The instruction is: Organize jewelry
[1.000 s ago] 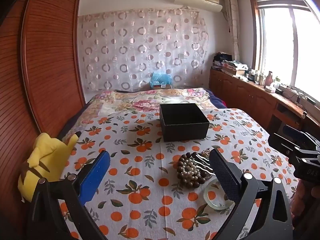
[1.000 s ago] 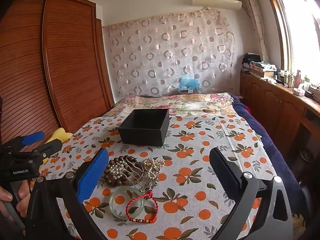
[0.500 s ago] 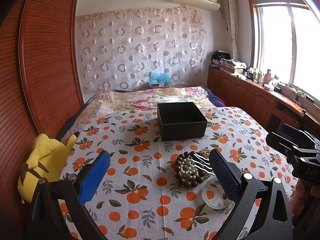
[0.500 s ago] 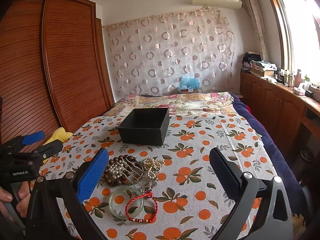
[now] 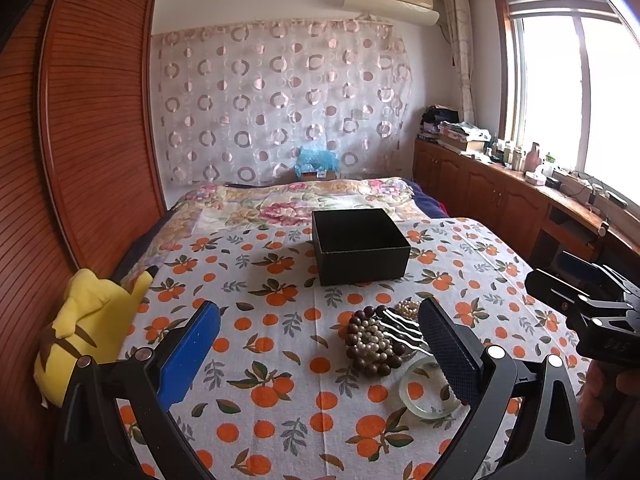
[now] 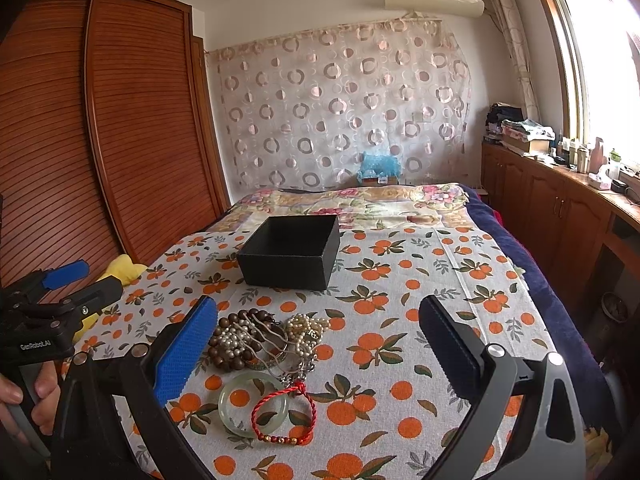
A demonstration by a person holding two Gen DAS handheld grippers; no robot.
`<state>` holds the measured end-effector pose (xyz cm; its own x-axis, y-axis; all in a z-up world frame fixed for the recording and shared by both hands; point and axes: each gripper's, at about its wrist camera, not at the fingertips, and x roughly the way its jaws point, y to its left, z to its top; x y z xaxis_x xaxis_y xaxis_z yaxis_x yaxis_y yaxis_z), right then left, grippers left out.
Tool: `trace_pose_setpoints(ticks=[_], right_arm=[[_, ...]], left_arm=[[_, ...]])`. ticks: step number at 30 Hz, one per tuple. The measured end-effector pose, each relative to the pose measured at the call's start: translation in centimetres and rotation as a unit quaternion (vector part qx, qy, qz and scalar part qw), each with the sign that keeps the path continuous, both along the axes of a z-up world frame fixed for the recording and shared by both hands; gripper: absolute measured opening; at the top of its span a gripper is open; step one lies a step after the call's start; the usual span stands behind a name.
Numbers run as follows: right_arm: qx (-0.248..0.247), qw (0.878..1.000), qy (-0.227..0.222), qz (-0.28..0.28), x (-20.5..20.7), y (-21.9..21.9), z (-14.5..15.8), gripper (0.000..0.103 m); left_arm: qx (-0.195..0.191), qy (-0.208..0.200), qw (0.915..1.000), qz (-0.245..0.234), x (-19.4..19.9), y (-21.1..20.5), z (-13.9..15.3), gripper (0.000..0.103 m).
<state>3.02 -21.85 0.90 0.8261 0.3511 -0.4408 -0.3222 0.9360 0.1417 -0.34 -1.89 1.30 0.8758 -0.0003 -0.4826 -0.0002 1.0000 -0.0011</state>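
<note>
orange-print bedspread [image 6: 400, 320] | jewelry pile [image 6: 260, 340] between spread right tongs [image 6: 318, 344] | left tongs [image 5: 320, 344] spread, pile near right finger

Left wrist view: low over the near left part of the bed [image 5: 280, 400], facing the curtained far wall, black box [image 5: 360, 246] ahead, jewelry heap [image 5: 380, 340] close at lower right. Right wrist view: low over the near edge farther right, same heading, heap [image 6: 260, 340] close at lower left. Shared: bed [image 6: 440, 300], box [image 6: 290, 256], heap, far wall.
</note>
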Motion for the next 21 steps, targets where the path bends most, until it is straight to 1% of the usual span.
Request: trace_pose_setpoints(ticks=[21], right_arm=[[0.0, 1.0, 0.0, 0.0, -0.06, 0.07, -0.04, 0.101]], left_arm=[[0.001, -0.001, 1.0, 0.001, -0.03, -0.06, -0.04, 0.096]])
